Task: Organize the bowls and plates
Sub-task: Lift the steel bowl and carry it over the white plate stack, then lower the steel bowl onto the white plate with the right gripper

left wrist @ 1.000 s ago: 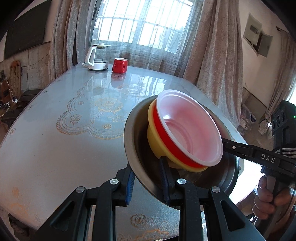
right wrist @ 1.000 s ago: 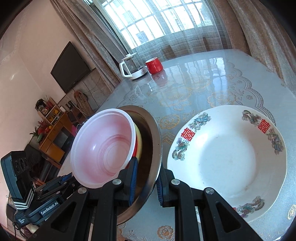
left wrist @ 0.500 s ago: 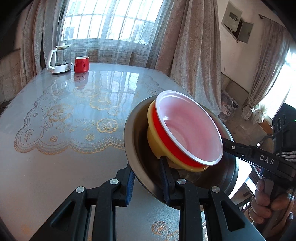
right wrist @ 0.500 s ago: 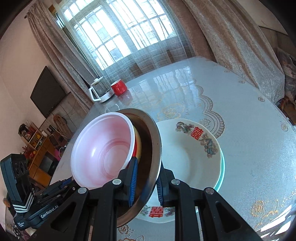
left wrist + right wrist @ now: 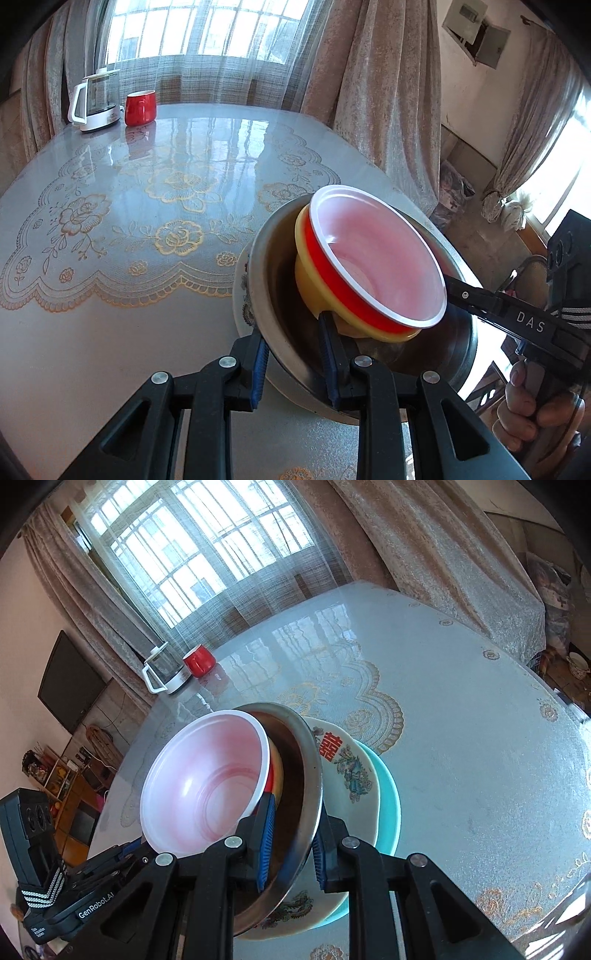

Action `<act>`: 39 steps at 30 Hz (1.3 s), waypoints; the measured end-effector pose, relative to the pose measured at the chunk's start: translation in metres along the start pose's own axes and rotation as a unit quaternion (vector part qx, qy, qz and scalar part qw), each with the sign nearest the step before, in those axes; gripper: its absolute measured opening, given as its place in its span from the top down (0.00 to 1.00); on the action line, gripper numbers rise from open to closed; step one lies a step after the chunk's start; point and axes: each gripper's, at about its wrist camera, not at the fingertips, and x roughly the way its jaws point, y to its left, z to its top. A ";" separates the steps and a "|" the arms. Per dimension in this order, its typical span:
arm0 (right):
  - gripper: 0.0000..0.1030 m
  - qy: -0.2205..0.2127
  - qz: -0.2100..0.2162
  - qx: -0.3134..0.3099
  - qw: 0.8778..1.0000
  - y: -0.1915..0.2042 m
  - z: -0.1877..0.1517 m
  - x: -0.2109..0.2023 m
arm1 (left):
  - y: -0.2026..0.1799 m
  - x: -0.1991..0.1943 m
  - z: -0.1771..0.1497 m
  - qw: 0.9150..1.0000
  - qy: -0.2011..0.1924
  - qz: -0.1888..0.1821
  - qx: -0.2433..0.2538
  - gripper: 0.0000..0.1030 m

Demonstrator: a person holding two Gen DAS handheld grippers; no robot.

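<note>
Stacked white patterned plate (image 5: 343, 771) on teal plate (image 5: 389, 801) near table (image 5: 110, 332) front edge; open tabletop behind, kettle (image 5: 94, 99) and red mug (image 5: 140, 107) well apart at far side. Left gripper (image 5: 291, 363) and right gripper (image 5: 290, 840) both pinching opposite rims of steel bowl (image 5: 275, 280), tilted over the plates. Yellow bowl (image 5: 308, 284) and red-white bowl (image 5: 373, 254) nested inside it.

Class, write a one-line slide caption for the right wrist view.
Right gripper clamps the rim of a steel bowl holding nested plastic bowls, above a white patterned plate on a turquoise plate.
</note>
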 end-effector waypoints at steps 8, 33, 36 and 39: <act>0.82 0.007 -0.005 0.010 1.000 -0.011 -0.001 0.007 | -0.006 0.007 -0.003 1.000 0.008 0.005 0.004 0.74; 0.75 -0.003 -0.005 0.015 1.000 -0.012 -0.007 -0.002 | -0.014 0.003 -0.006 1.000 0.001 0.022 0.015 0.70; 0.78 -0.005 -0.011 0.012 1.000 -0.012 -0.009 -0.002 | -0.017 0.001 -0.007 0.999 -0.002 0.026 0.019 0.70; 0.81 -0.006 -0.012 0.008 1.000 -0.013 -0.010 -0.002 | -0.018 0.000 -0.008 0.999 -0.006 0.028 0.021 0.69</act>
